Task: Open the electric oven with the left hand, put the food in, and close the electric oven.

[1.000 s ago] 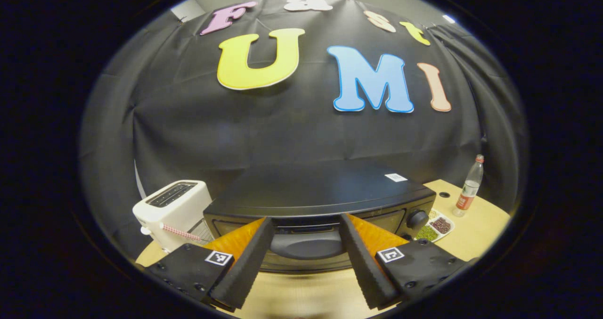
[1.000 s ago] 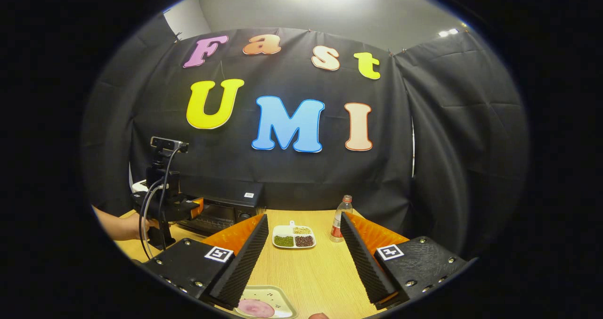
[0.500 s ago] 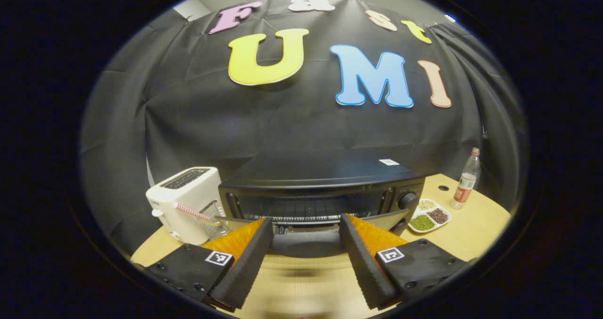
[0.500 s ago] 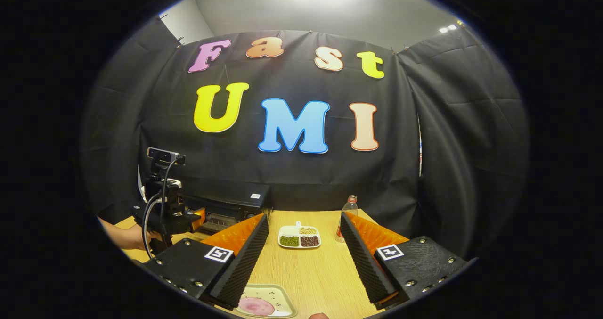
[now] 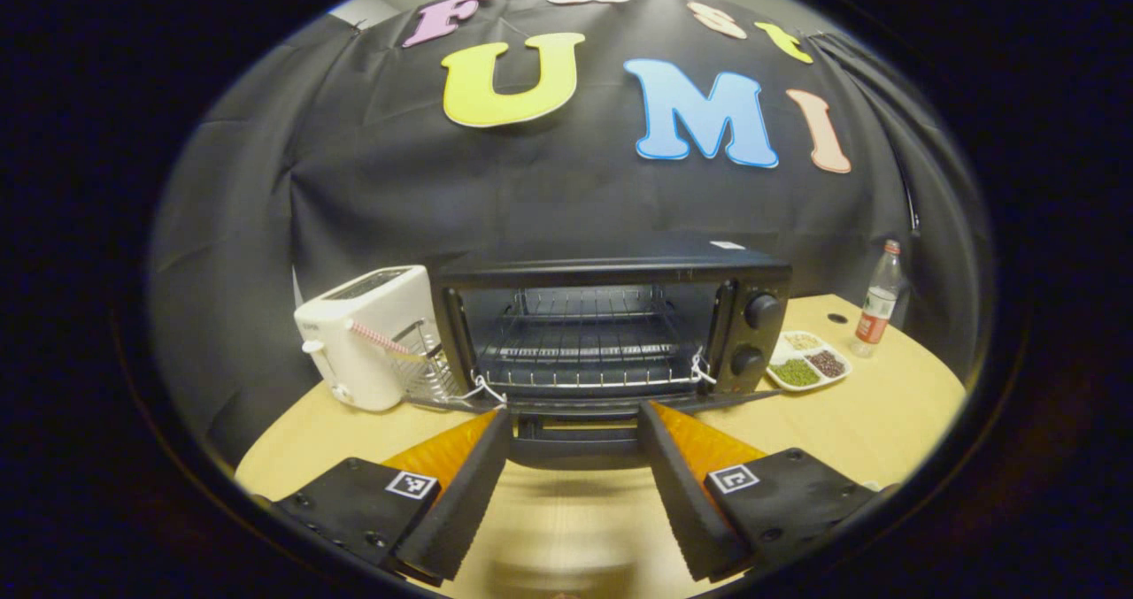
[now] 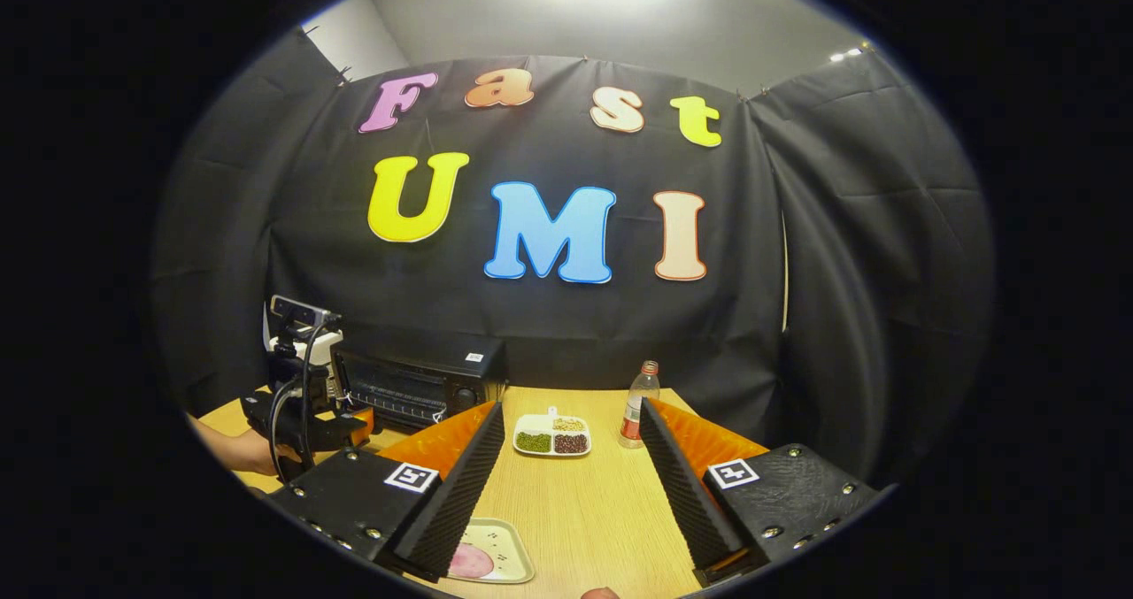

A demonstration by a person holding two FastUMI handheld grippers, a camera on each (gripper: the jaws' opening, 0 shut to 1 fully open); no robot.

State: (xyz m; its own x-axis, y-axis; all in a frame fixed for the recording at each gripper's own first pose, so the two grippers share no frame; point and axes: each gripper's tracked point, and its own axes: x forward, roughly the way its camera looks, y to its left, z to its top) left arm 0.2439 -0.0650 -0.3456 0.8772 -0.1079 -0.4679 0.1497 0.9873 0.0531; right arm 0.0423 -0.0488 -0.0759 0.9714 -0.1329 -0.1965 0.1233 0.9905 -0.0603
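Oven (image 5: 611, 325) stands open on the table (image 5: 850, 422), door handle (image 5: 575, 440) between the spread fingers of the left gripper (image 5: 574, 493), while the right gripper (image 6: 571, 502) gapes empty above the food (image 6: 469, 561).

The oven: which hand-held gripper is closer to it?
Left. The left hand-held gripper sits right at the oven door; the right hand-held gripper hangs farther back.
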